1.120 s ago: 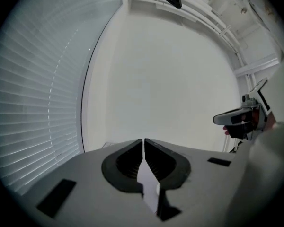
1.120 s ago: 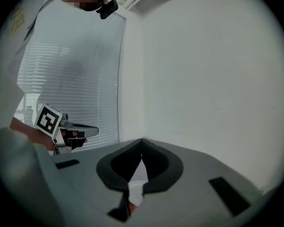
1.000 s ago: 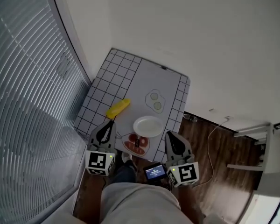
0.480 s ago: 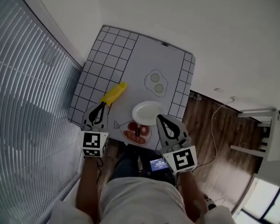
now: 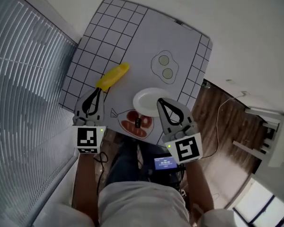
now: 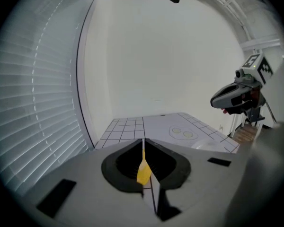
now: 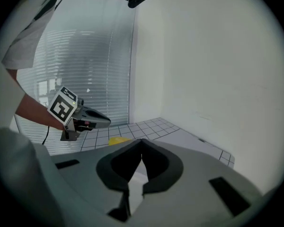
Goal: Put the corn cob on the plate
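Head view: corn (image 5: 112, 76) lies on bench (image 5: 142, 41), left of plate (image 5: 146, 100), apart from it. Tip of left hand-held gripper (image 5: 96, 91) sits just beside corn's near end; right hand-held gripper (image 5: 159, 101) over plate's near edge.
Left gripper view: jaws clenched, empty; corn shows beyond the tips.
Right gripper view: jaws clenched, empty; corn on bench, off to the left.

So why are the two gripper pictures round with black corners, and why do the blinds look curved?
Left gripper view: a wide-angle lens gives a round image with black corners and bows the blinds. Right gripper view: the same, with the near jaws soft. Head view: milder bending, even light, no glare on the table.
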A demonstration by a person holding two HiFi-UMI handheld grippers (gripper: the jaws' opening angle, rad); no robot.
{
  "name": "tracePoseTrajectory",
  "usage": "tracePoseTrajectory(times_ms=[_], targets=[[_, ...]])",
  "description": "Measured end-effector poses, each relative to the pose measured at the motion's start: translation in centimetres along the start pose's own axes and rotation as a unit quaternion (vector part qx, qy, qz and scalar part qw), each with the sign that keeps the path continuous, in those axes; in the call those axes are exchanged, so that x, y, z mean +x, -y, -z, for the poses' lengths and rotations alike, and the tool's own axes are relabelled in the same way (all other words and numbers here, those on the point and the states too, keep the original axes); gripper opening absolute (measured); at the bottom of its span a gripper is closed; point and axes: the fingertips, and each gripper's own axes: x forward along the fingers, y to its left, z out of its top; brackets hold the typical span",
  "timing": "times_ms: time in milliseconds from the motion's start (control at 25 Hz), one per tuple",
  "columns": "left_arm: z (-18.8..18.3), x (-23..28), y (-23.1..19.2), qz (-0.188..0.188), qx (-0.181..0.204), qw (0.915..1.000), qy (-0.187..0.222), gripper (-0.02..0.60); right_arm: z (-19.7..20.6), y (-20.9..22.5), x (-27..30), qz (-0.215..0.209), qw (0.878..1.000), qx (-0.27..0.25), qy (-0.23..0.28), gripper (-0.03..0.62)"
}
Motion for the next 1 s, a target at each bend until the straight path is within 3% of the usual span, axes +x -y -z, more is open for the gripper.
tracePoseTrajectory(times_ms=[160, 320, 520, 800, 1000], targets=[[1.0, 0.6, 0.3, -0.01, 0.017, 0.9998, -0.005, 0.008, 0.9, 0.5, 1.9, -0.037, 0.999, -0.015, 0.001, 0.008], [2.1, 0.9, 0.6, -0.017, 0.007, 0.9998, -0.008, 0.008, 1.5, 0.4, 4.8, -0.082, 0.996, -0.043, -0.007, 0.008], [4.2, 1.5, 0.6, -0.029, -0.014, 0.9994, -0.013, 0.015, 2.3, -0.6, 8.3, -0.139, 0.986, -0.095, -0.008, 0.008], [5.3, 1.4, 0.8, -0.053, -0.028, 0.9981, -0.017, 0.016, 3.0, -2.4, 10.4, -0.195, 0.973, -0.122, -0.002, 0.008], [5.9, 2.3, 0.4, -0.047, -0.007, 0.9985, -0.028, 0.021, 2.7, -3.6, 12.4, -0.224, 0.962, -0.153, -0.002, 0.013]])
